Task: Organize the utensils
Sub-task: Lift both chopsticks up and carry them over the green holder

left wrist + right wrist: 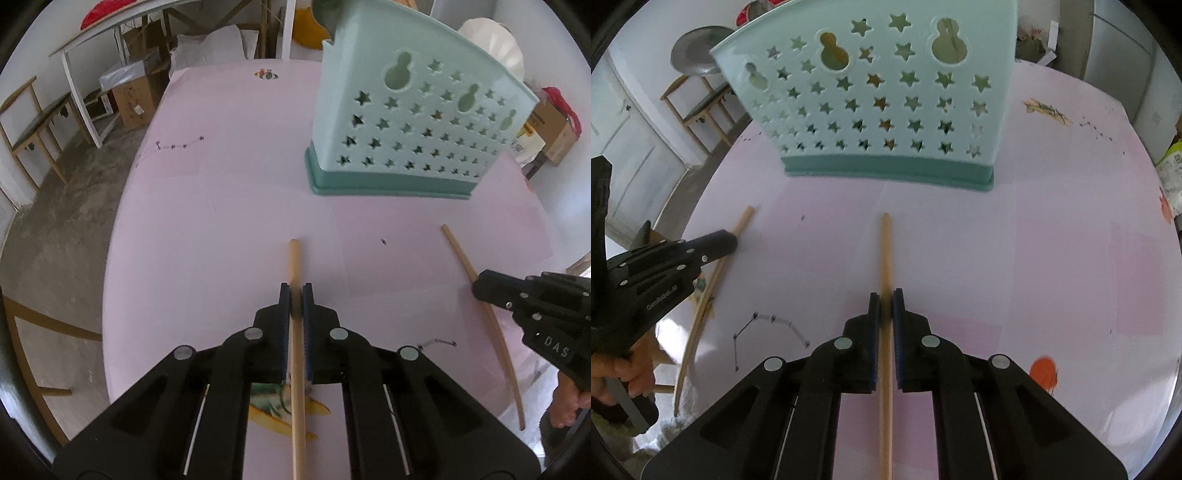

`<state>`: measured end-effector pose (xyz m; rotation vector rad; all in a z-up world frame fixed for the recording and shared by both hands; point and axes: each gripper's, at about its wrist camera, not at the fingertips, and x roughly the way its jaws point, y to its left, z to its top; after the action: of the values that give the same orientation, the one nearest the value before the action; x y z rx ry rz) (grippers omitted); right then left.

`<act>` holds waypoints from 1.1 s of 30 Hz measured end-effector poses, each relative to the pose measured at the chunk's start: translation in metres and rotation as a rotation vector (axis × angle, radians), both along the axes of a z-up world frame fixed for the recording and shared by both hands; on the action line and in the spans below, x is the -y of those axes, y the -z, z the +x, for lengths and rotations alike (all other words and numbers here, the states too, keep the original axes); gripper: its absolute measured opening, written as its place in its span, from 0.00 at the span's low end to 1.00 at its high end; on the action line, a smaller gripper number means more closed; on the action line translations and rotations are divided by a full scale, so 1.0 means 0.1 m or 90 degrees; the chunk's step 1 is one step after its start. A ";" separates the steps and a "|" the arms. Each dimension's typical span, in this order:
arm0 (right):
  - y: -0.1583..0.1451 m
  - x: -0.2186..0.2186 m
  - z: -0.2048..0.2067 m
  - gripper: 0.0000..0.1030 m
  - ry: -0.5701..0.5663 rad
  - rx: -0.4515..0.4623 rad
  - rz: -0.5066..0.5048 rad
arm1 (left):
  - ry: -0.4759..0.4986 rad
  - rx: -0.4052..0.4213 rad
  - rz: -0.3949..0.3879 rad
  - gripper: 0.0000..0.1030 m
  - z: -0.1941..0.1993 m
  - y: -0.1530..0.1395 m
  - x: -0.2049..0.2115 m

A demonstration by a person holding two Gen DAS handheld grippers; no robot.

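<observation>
clamped chopsticks (295,266) (885,251) lie before holder (413,122), contents perhaps unseen.

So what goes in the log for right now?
left tongs: shut on chopstick | right tongs: shut on other chopstick | holder: upright, beyond both

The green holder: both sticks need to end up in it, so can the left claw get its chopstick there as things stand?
Probably yes. The left claw is shut on its chopstick, and only bare pink tabletop lies between it and the green holder. The right claw sits off to the side.
</observation>
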<state>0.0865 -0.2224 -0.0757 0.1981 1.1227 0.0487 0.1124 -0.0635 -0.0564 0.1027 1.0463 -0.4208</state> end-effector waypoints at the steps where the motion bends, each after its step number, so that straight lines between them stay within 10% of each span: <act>1: 0.00 0.00 -0.03 0.07 0.000 -0.002 0.004 | 0.001 -0.003 -0.002 0.05 -0.02 0.00 0.00; 33: 0.00 -0.25 0.25 0.07 -0.012 -0.011 -0.044 | 0.022 0.046 0.012 0.05 0.05 0.01 0.10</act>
<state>0.1114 -0.1977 -0.0753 0.1257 1.1416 0.0246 0.1177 -0.0730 -0.0576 0.1525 0.9781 -0.4358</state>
